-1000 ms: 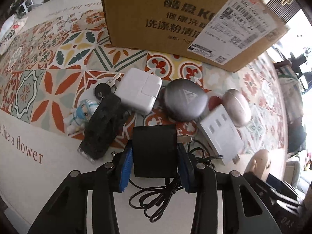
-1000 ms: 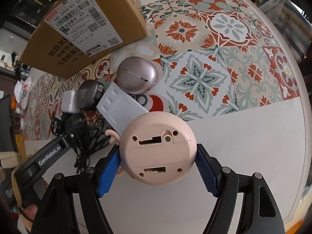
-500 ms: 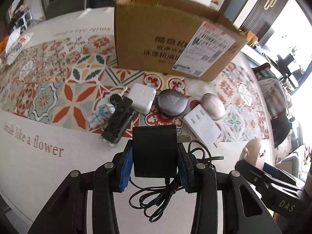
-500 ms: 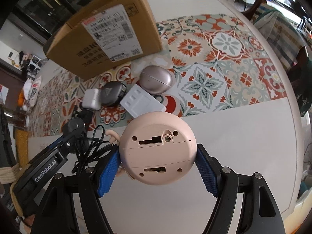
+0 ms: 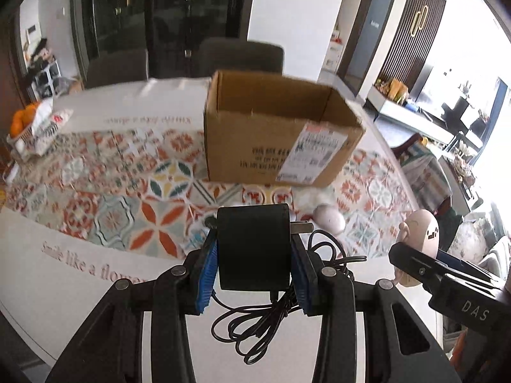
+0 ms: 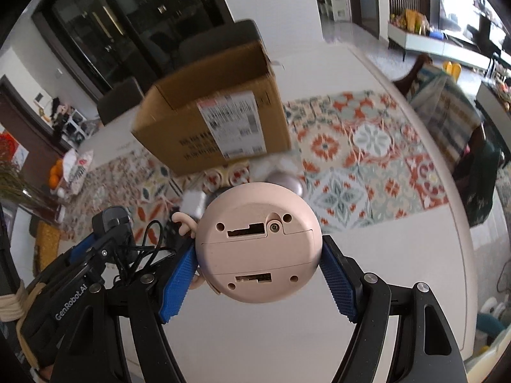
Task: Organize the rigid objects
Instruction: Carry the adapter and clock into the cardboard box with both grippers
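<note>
Our left hand-held gripper (image 5: pixel 254 255) clamps a black charger (image 5: pixel 254 245); the right hand-held gripper (image 6: pixel 258 271) clamps a pink toy (image 6: pixel 258 245). An open cardboard box (image 5: pixel 274 137) stands ahead on the table (image 5: pixel 64 287).

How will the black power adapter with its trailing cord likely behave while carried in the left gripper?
The black boxy power adapter looks rigid, so the left gripper probably holds it firmly. Its thin black cord hangs in loose loops and may swing or snag.

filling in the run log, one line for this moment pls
left gripper: shut on black adapter | right gripper: shut on pink toy | both above table | cardboard box: open, ahead
</note>
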The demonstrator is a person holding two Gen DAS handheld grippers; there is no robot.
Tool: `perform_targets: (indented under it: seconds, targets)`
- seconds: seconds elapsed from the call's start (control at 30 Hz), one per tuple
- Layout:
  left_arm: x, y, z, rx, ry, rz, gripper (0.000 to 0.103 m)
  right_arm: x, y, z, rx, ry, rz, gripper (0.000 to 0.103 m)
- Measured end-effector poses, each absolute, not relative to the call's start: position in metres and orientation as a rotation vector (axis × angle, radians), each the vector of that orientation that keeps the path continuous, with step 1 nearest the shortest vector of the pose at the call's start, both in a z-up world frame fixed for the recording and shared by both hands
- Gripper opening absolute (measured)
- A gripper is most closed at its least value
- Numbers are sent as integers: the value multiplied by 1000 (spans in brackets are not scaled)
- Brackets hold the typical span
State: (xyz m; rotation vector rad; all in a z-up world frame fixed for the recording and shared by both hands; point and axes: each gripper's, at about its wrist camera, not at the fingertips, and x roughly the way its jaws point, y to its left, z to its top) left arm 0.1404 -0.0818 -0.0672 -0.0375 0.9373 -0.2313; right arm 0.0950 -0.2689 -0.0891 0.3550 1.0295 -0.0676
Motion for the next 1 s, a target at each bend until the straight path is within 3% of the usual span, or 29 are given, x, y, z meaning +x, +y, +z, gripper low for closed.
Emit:
perform_targets:
  seconds: [1.0]
  targets:
    - [224, -89, 17, -9, 698, -284, 41, 187, -273, -7, 311, 800, -12, 75]
